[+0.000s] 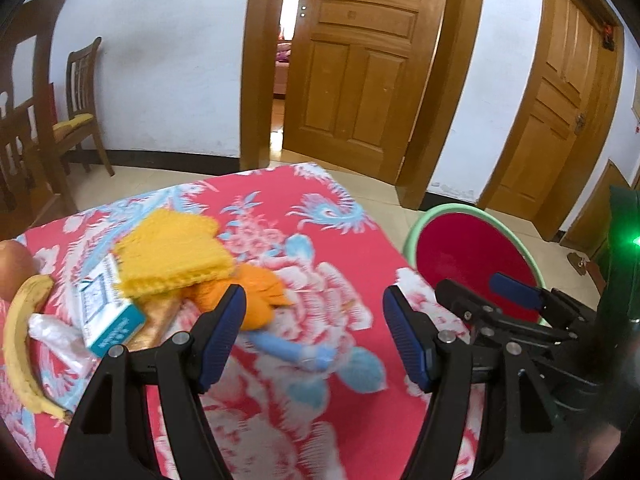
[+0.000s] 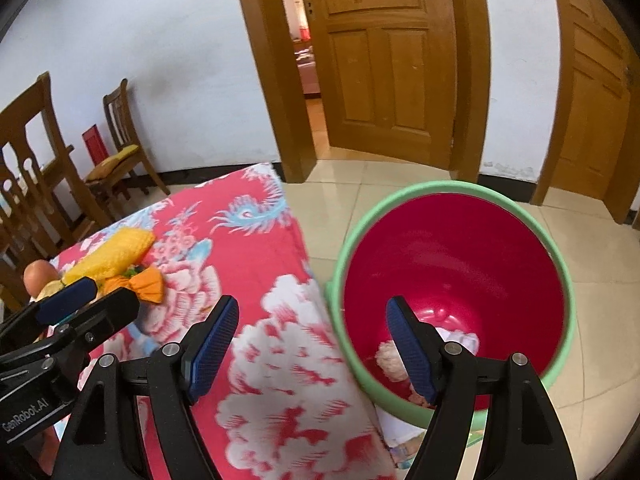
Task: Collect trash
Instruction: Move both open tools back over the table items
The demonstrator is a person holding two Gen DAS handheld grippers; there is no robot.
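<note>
Both tongs empty, between pickups.

At the table's (image 1: 340,248) left edge lie banana peel (image 1: 20,344), box (image 1: 108,312), yellow cloth (image 1: 172,252) and orange scrap (image 1: 260,292); left tongs (image 1: 314,332) and right tongs (image 2: 312,350) gape unladen; bucket (image 2: 560,280) beside the right edge. Next, likely reaching left and clamping one piece.

Shown on the worktop (image 1: 340,240): one banana (image 1: 20,340), one yellow knitted cloth (image 1: 172,256), one orange wrapper (image 1: 260,292), one blue-and-white box (image 1: 108,312), one round brown fruit (image 1: 14,268). Beside it, one bucket (image 2: 452,264) is seen. Two wooden chairs (image 2: 120,148) and two doors (image 2: 392,68) are counted.
</note>
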